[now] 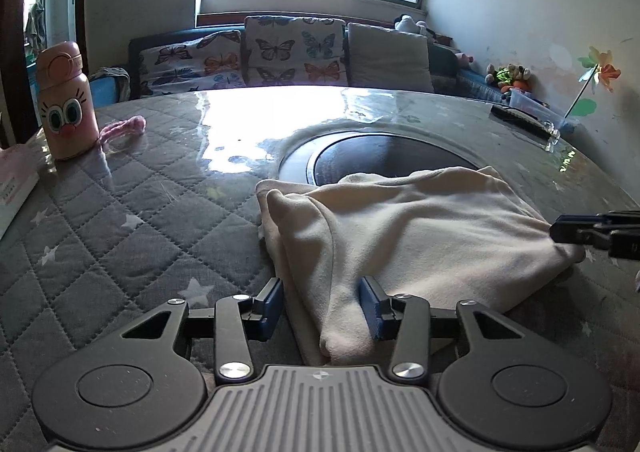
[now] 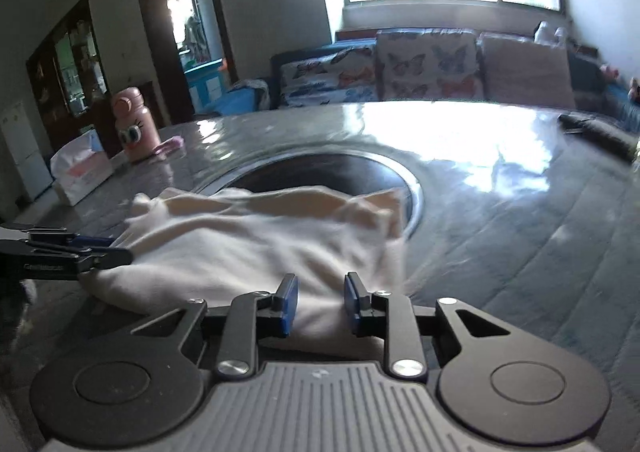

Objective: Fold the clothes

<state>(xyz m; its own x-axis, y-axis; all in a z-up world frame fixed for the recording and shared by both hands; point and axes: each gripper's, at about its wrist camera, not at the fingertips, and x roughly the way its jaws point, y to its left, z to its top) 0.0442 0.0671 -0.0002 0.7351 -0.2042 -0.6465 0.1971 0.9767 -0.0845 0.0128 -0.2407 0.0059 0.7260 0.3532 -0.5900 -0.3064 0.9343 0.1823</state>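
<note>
the cream cloth (image 1: 400, 228) lies bunched on the worktop (image 1: 120, 212), soft, light, easy to slip. left gripper (image 1: 320, 304) and right gripper (image 2: 318, 302) jaws stand apart around its near edges; take hold at corners.

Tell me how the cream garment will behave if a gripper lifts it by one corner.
The garment will probably hang limp: it already sags into soft folds and rumples on the table. It looks thin, so likely light for its size. Its stacked layers may slide apart and unfold, since nothing pins them, and the glossy table cover probably gives little grip.
</note>
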